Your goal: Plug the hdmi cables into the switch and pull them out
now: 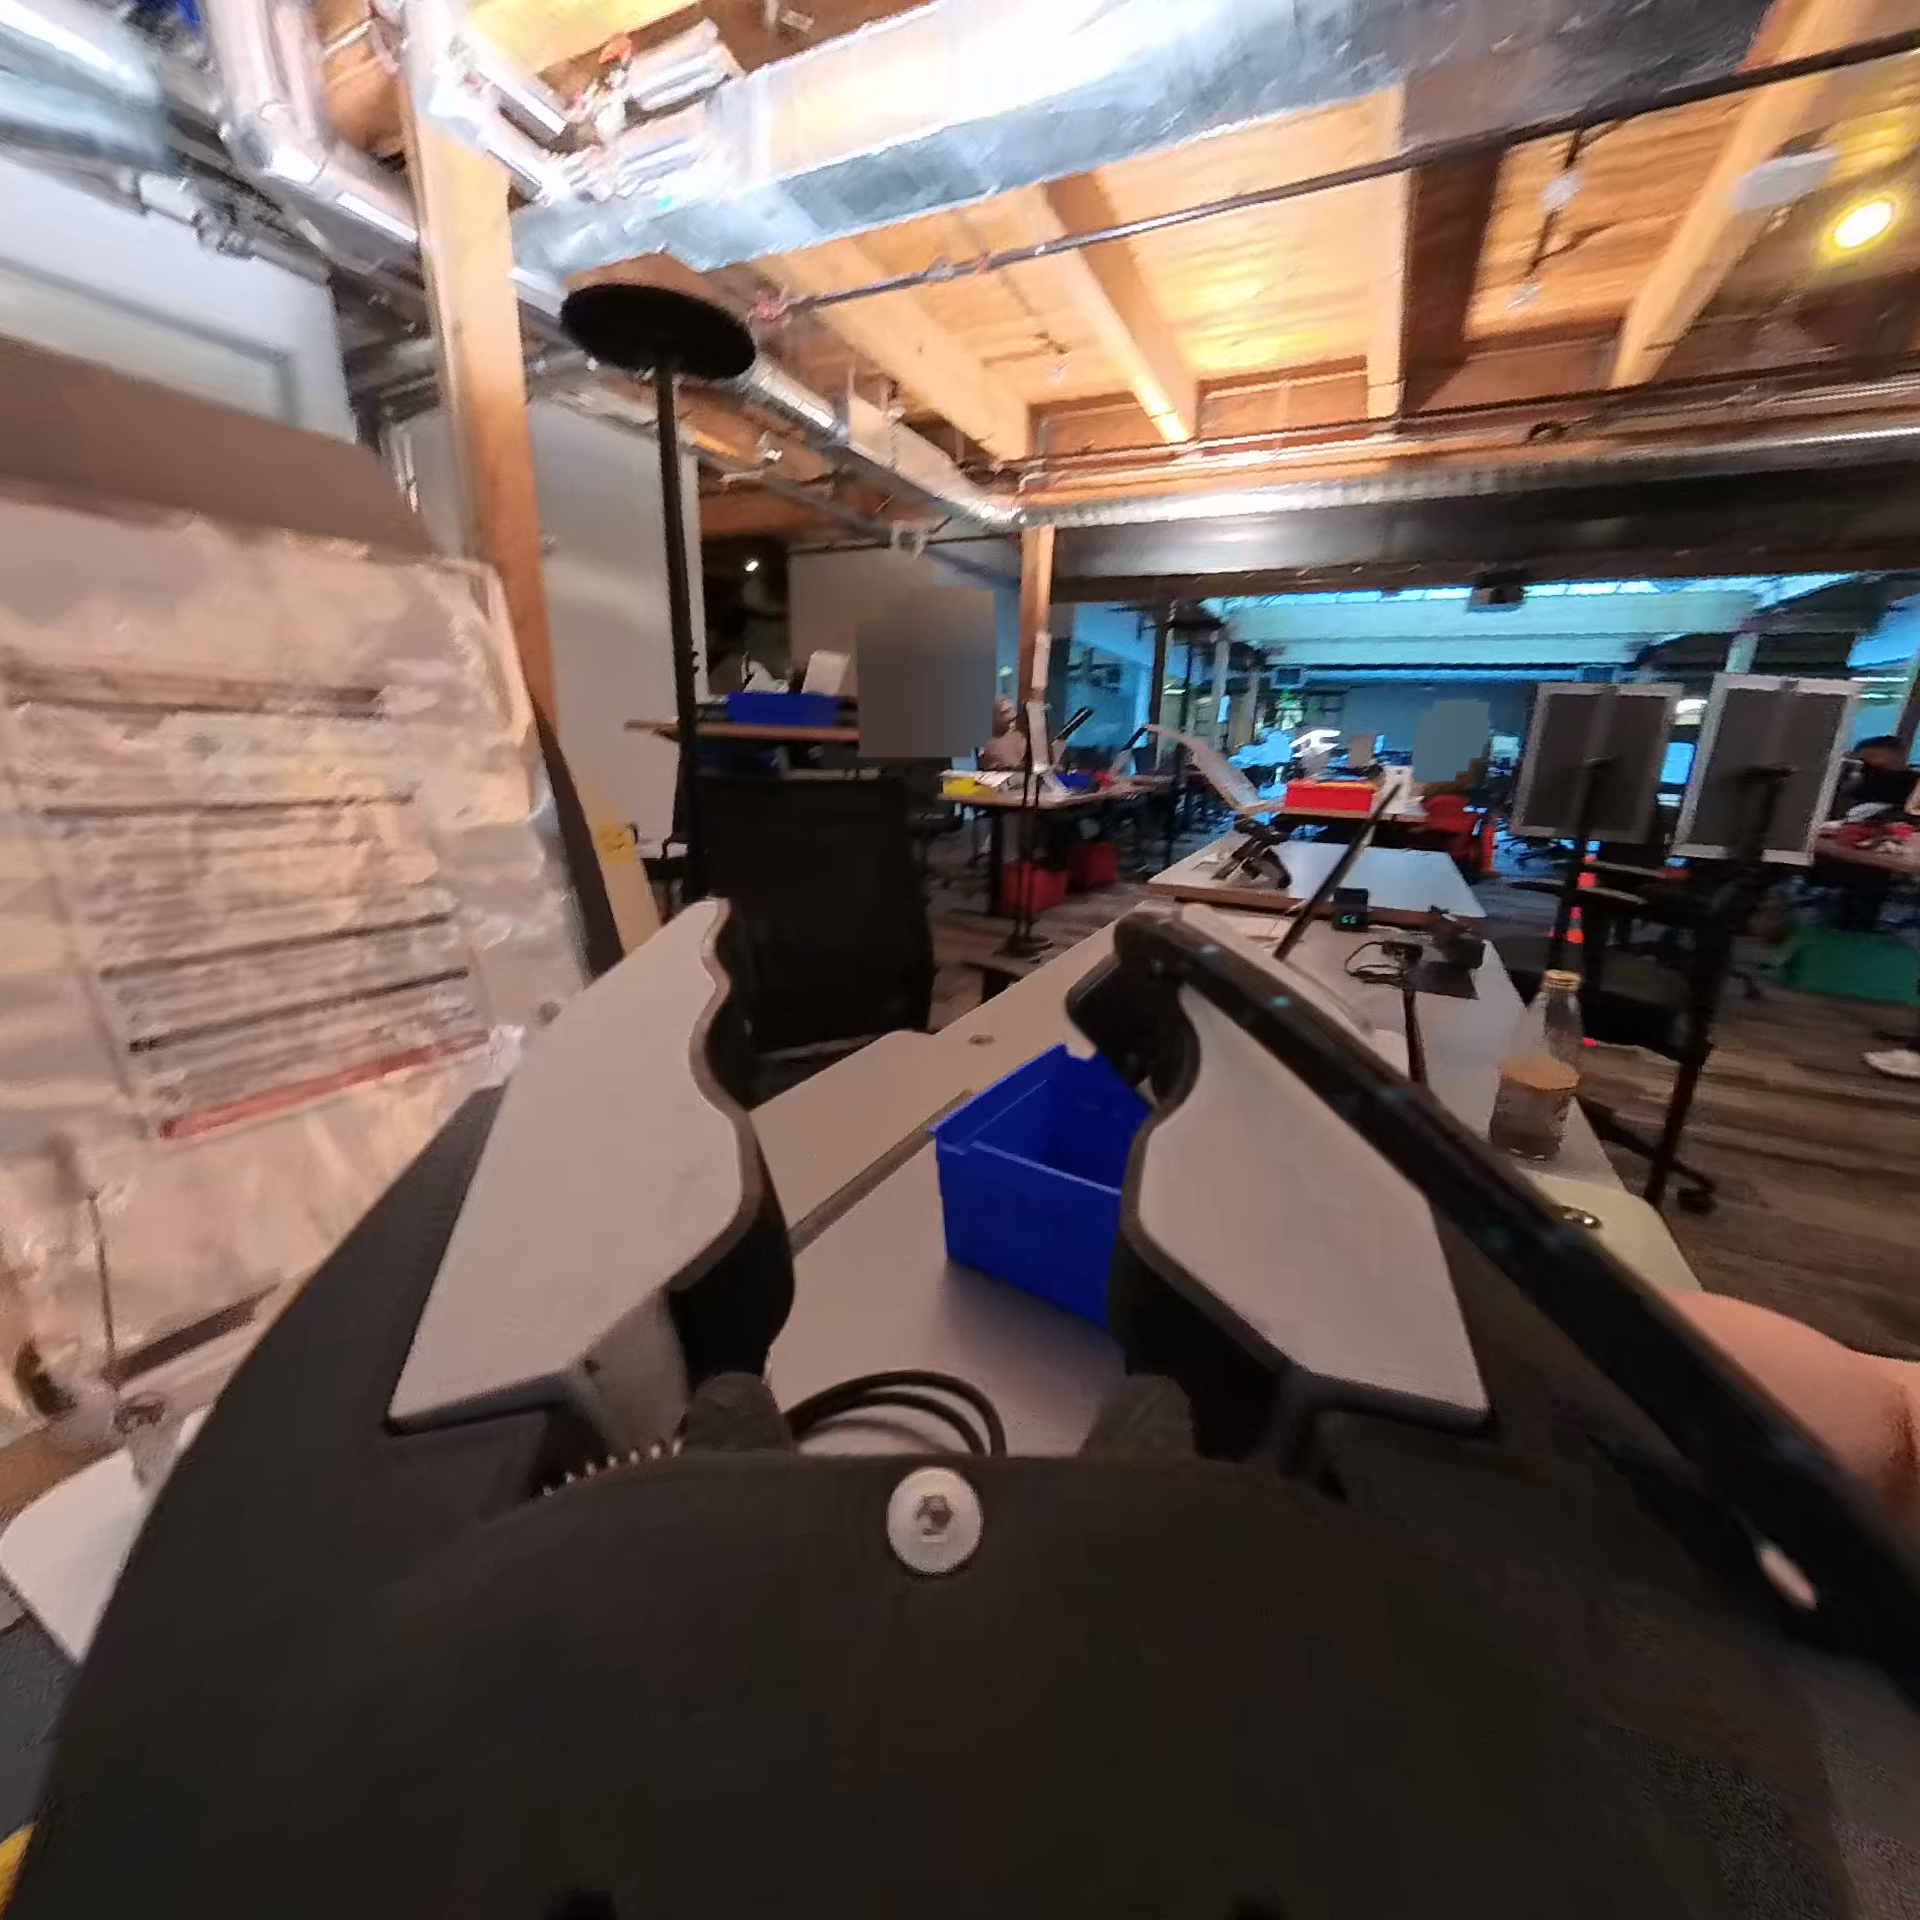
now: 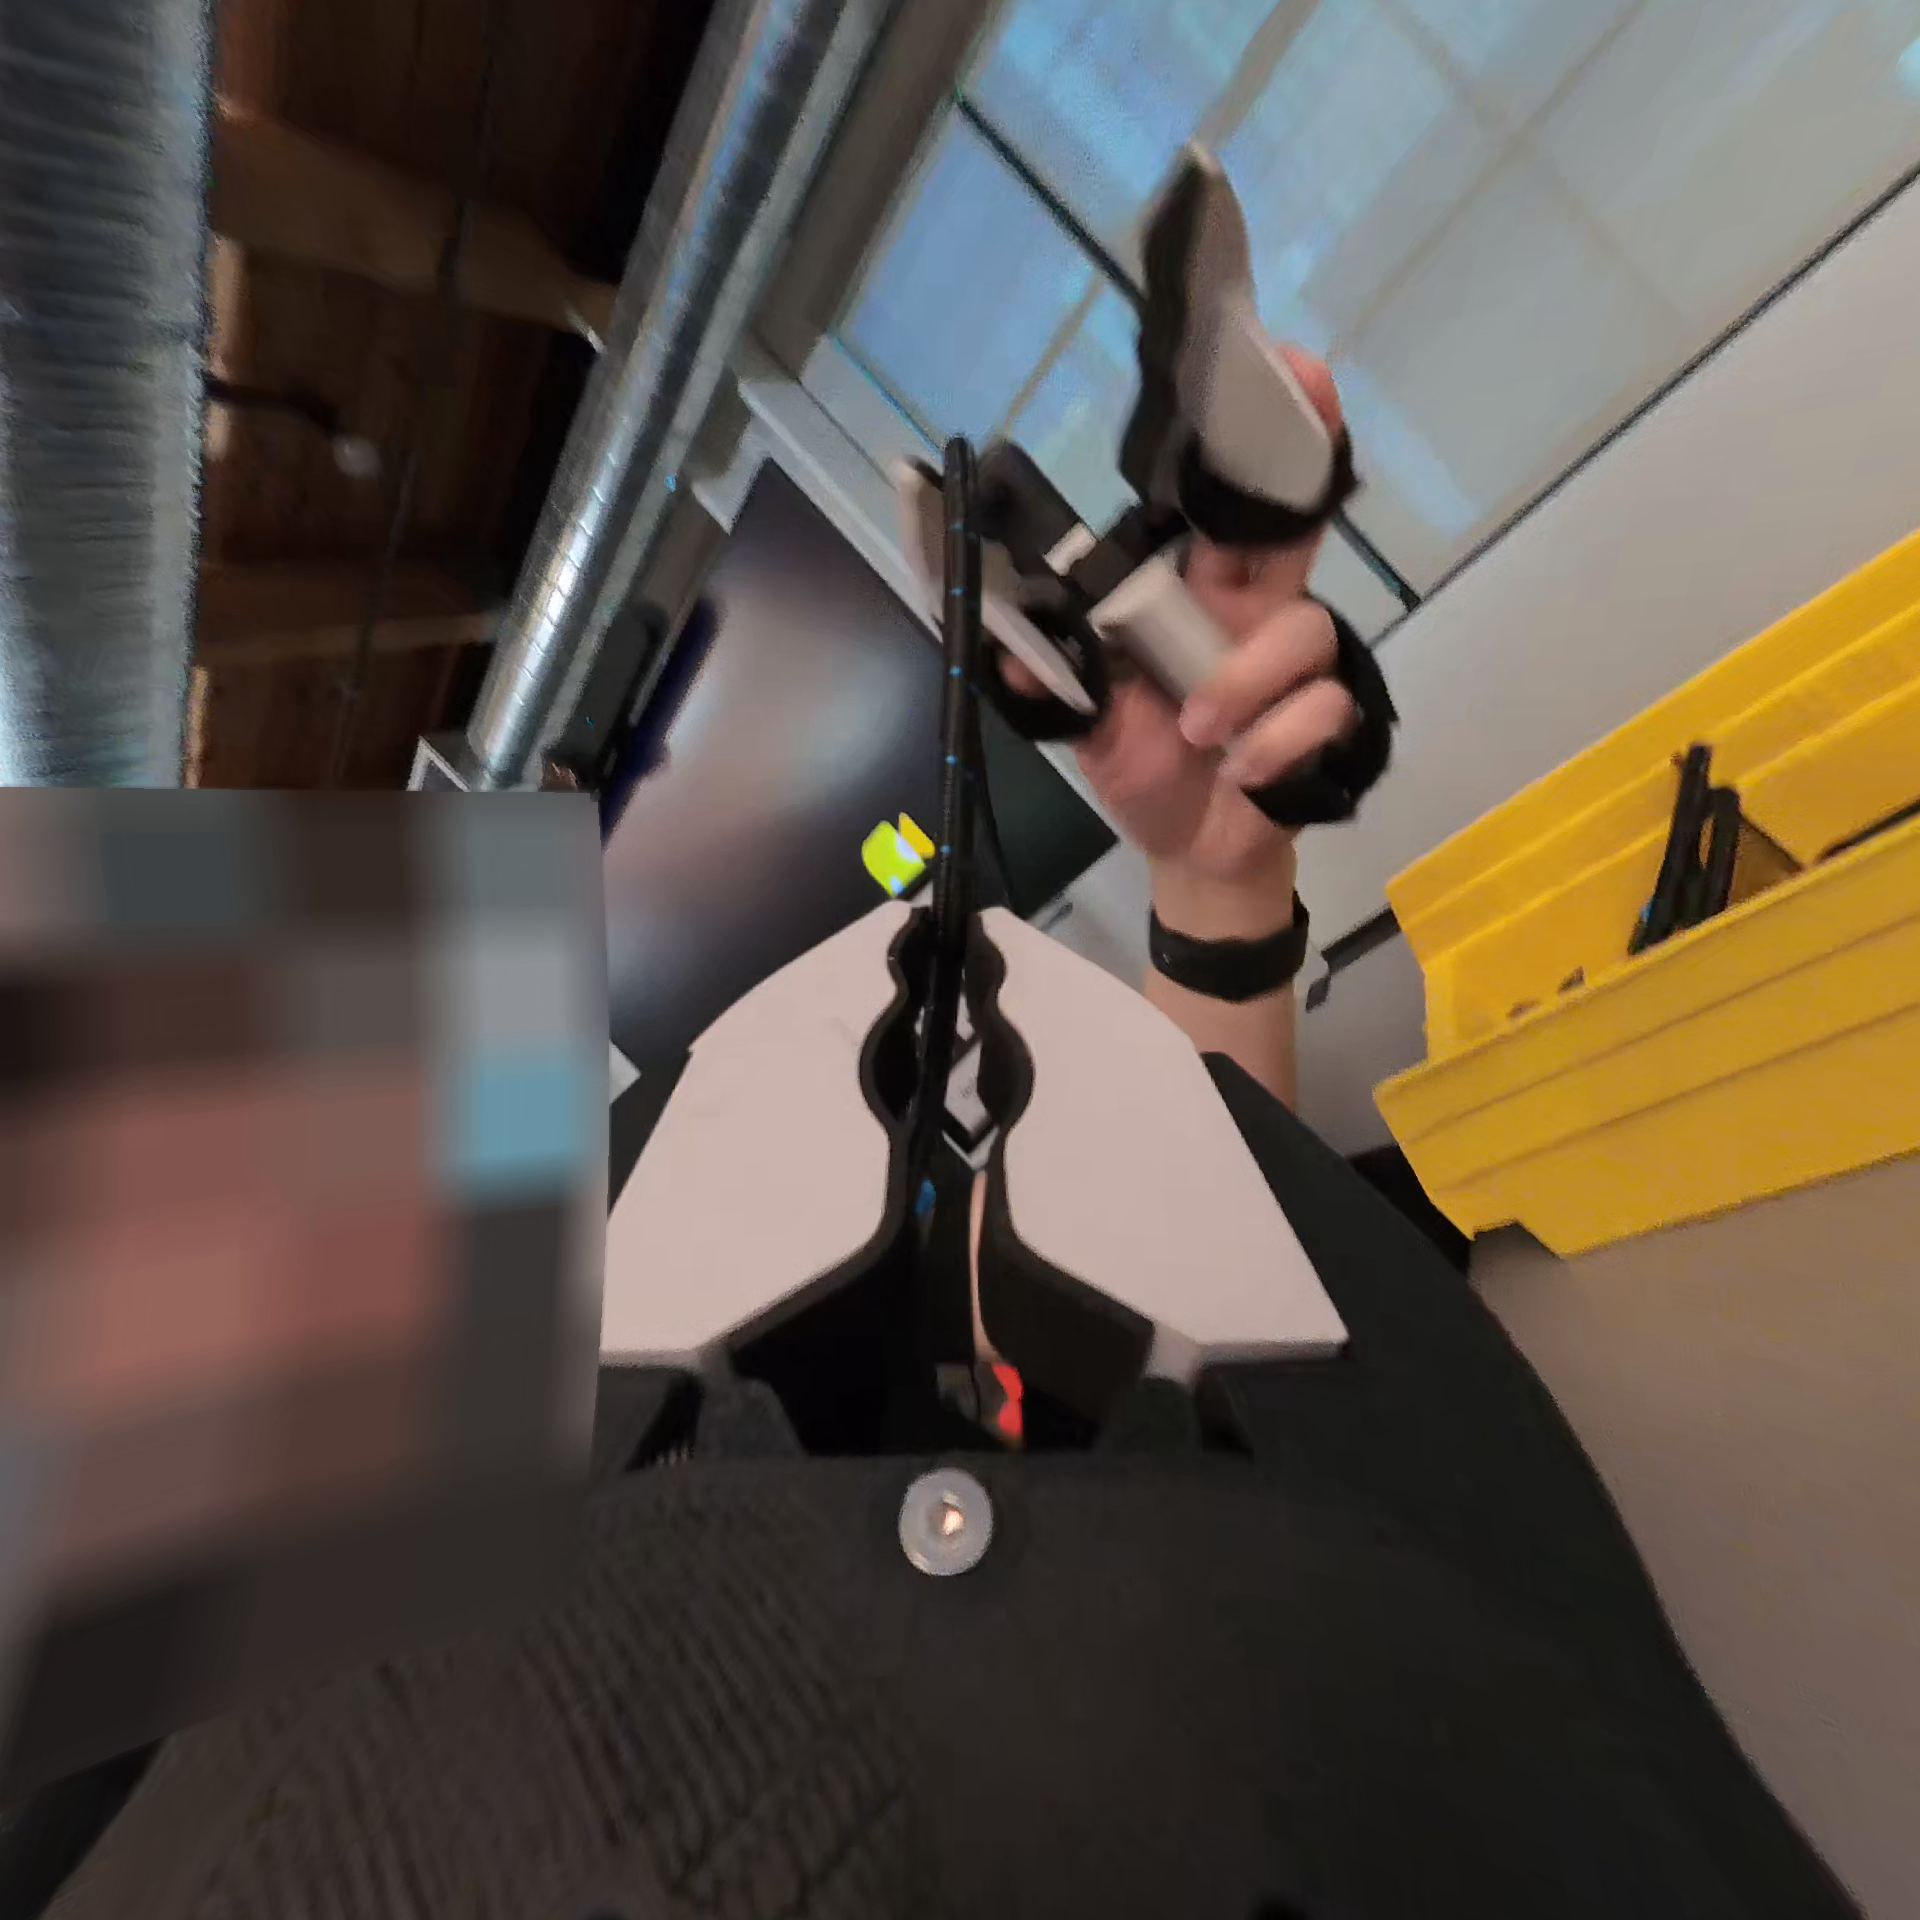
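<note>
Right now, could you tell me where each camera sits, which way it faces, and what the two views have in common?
Left wrist view: sits on the left gripper, raised and facing out level over a grey table with a blue bin; its fingers are apart, and a braided black cable crosses its right finger.
Right wrist view: sits on the right gripper, tilted up towards the window; its fingers are shut on the cable, with the person's hand beyond.
Shared: the cable.

We see timber ceiling joists [image 1: 1122, 301] above grey worktables [image 1: 1340, 878]; a black floor lamp [image 1: 658, 332] stands left of them.
</note>
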A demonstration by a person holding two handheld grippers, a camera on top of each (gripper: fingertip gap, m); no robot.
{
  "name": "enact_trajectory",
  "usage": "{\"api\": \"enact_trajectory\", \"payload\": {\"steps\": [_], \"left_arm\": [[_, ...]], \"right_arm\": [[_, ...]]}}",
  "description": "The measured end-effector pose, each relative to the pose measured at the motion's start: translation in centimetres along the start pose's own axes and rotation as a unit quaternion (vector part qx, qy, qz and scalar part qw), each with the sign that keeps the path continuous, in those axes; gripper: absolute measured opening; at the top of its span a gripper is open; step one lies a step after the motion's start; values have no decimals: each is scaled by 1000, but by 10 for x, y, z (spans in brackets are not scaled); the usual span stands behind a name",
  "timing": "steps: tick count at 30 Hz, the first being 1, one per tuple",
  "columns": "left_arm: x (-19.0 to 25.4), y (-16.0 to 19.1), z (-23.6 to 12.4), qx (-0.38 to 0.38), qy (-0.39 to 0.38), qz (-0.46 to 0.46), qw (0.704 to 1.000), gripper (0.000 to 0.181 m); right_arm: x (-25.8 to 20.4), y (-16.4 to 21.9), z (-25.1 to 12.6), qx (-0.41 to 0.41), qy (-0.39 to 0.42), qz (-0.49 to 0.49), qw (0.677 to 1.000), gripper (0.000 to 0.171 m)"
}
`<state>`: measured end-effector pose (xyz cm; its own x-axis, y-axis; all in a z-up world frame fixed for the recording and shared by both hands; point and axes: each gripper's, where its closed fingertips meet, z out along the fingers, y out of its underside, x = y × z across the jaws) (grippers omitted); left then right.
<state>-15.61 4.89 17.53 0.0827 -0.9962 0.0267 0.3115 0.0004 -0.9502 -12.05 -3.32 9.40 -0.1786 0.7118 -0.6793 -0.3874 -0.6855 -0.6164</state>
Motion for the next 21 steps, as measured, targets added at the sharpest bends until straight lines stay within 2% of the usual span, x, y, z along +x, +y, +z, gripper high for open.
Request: {"api": "enact_trajectory", "payload": {"steps": [2, 5, 8, 13, 18, 21], "left_arm": [[-10, 10, 3, -18, -21, -8, 1000, 79], [-21, 27, 7, -56, -41, -16, 997, 72], [-34, 34, 4, -66, -61, -44, 995, 71], [-73, 32, -16, -86, -182, -48, 978, 69], [-33, 19, 1, -112, -200, 28, 973, 58], [25, 30, 29, -144, -140, 35, 979, 59]], "right_arm": [[-6, -17, -12, 33, 9, -5, 999, 7], [-19, -33, -26, 65, 4, -15, 998, 7], [-20, -45, -38, 93, 36, -26, 995, 7], [-1, -62, -65, 161, 83, -2, 983, 7], [26, -73, -93, 226, 120, 35, 966, 7], [32, -76, -103, 252, 132, 40, 958, 8]]}}
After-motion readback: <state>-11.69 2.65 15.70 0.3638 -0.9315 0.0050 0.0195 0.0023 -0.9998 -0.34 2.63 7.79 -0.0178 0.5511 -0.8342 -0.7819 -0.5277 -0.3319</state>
